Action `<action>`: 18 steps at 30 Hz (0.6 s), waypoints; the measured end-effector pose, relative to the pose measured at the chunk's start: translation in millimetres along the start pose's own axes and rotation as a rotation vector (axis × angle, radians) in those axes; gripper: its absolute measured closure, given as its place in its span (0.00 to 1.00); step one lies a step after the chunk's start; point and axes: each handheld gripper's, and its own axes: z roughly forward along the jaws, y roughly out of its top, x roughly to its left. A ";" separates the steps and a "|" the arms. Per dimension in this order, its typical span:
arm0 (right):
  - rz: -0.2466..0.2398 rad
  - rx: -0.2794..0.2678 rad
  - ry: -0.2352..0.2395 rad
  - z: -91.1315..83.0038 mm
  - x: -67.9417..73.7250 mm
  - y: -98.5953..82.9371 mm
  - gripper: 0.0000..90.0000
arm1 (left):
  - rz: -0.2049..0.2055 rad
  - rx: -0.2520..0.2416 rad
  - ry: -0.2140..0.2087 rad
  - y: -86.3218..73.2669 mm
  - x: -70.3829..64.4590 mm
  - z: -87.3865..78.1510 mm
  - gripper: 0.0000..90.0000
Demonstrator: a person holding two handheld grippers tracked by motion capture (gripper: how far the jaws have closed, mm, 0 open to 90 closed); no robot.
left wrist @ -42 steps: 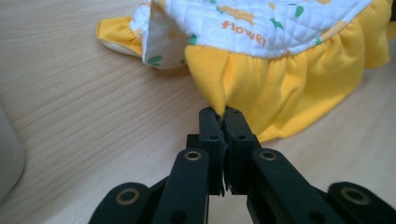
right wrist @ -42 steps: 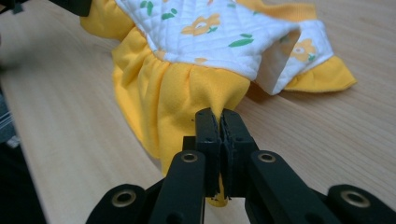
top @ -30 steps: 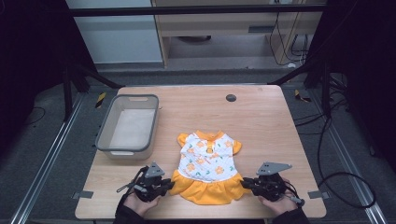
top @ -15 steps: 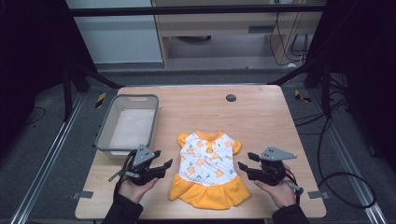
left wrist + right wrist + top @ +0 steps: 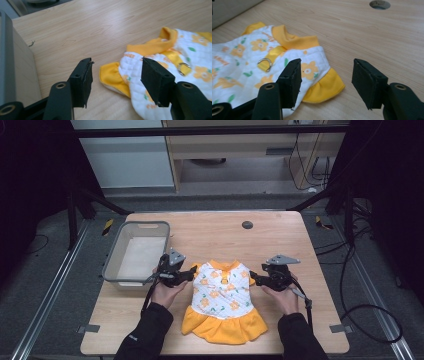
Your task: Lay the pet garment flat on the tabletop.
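While the dress [image 5: 222, 300] lies flat on the counter [image 5: 280, 235], my left gripper [image 5: 189, 273] and right gripper [image 5: 256, 277] flank its sleeves, fingers wide open, holding nothing.

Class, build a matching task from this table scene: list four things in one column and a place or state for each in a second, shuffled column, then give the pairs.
Things:
1. dress
2. grey bin
3. left hand-held gripper
4. round hole

Places or states:
A. open beside a sleeve
B. far middle of the table top
C. flat, skirt towards the person
D. table's left side

Pairs: 1-C, 2-D, 3-A, 4-B
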 end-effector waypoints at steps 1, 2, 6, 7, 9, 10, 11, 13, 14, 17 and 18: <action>0.012 0.007 -0.001 5.6 -2.0 -0.4 0.46 | -0.010 0.002 0.000 -0.9 1.4 7.3 0.48; 0.018 0.018 -0.006 11.0 -4.1 -0.8 0.46 | -0.014 0.015 0.006 -1.5 2.4 13.1 0.49; 0.042 0.032 -0.020 27.9 -9.5 -2.3 0.46 | -0.025 0.079 0.026 -6.1 5.6 41.2 0.48; 0.047 0.043 -0.025 35.1 -10.6 -2.3 0.46 | -0.045 0.096 0.011 -10.1 5.3 50.7 0.49; 0.049 0.052 -0.023 40.5 -11.0 -3.0 0.47 | -0.037 0.122 0.009 -14.7 3.4 56.7 0.50; 0.049 0.052 -0.023 40.5 -11.0 -3.0 0.47 | -0.037 0.122 0.009 -14.7 3.4 56.7 0.51; 0.041 0.070 -0.024 44.4 -9.6 -5.0 0.49 | -0.034 0.123 0.001 -16.9 1.9 58.6 0.52; 0.032 0.081 -0.020 46.1 -8.3 -6.2 0.51 | -0.036 0.115 -0.006 -20.5 0.1 60.0 0.54; 0.020 0.093 -0.027 48.3 -6.5 -7.6 0.51 | -0.054 0.112 -0.013 -21.3 -0.1 60.0 0.56; 0.023 0.102 -0.019 51.1 -3.4 -8.8 0.59 | -0.069 0.115 -0.023 -21.2 -1.0 59.9 0.62; 0.028 0.103 -0.012 51.1 -3.5 -8.6 0.62 | -0.064 0.114 -0.024 -21.0 -2.2 60.0 0.64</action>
